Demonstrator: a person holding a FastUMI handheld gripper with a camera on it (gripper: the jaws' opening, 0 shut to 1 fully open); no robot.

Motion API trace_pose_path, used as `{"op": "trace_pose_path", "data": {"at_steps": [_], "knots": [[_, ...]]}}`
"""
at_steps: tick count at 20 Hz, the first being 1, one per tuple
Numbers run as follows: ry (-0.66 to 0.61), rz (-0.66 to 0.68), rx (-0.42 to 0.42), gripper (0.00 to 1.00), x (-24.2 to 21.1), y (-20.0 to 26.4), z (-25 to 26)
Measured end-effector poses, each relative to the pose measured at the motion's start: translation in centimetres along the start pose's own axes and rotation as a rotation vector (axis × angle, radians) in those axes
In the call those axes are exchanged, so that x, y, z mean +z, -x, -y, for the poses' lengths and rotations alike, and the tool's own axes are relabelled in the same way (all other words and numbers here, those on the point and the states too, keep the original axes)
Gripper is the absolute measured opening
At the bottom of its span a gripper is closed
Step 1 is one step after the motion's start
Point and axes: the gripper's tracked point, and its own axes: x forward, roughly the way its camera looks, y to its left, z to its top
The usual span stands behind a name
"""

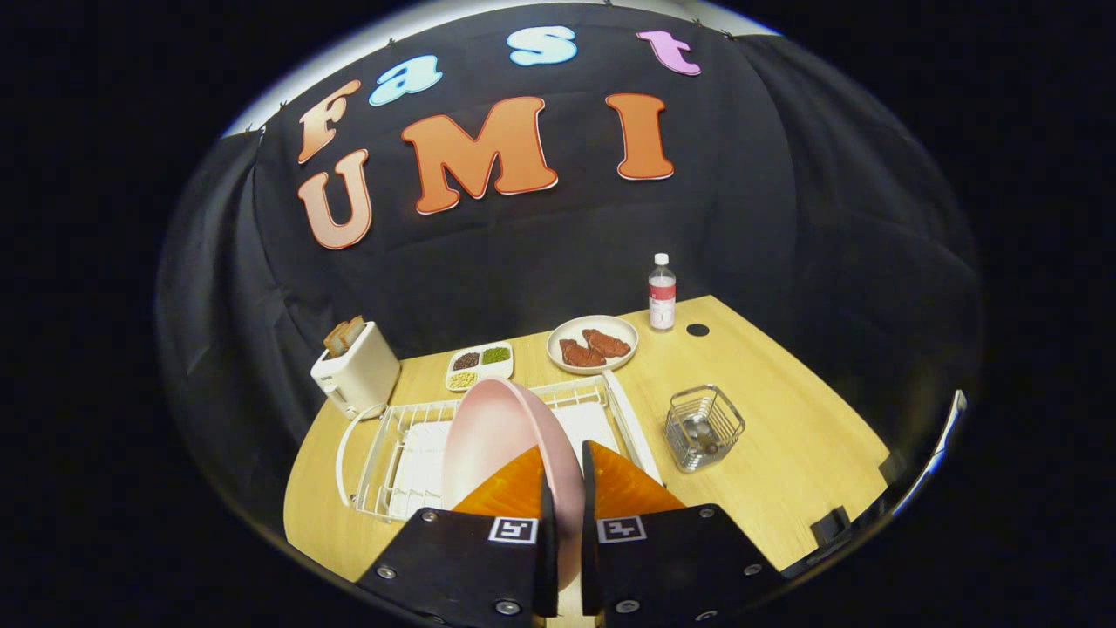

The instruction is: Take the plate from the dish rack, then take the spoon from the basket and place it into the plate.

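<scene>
The gripper (564,475) clamps both fingers on one pink plate (497,436), held on edge above the one white dish rack (392,449). Right of it stands one wire basket (704,427). Farther off: one toaster (357,371), one steak plate (593,344), one bottle (662,293).

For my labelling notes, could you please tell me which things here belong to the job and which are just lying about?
Job: pink plate gripped edge-on by the gripper, white dish rack, wire basket.
Lying about: toaster, water bottle, plate of meat, divided dish.
</scene>
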Motion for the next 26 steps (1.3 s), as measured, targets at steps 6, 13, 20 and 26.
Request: {"op": "trace_pose_path", "data": {"at_steps": [6, 13, 20, 26], "knots": [[-0.149, -0.092, 0.065, 0.1, -7.3, 3.7, -0.3], [-0.354, -0.217, 0.117, 0.11, -16.0, 4.6, -0.6], [-0.494, -0.309, 0.156, 0.1, -21.2, 2.3, -1.2], [-0.512, -0.356, 0.184, 0.11, -23.5, 0.4, -1.8]]}}
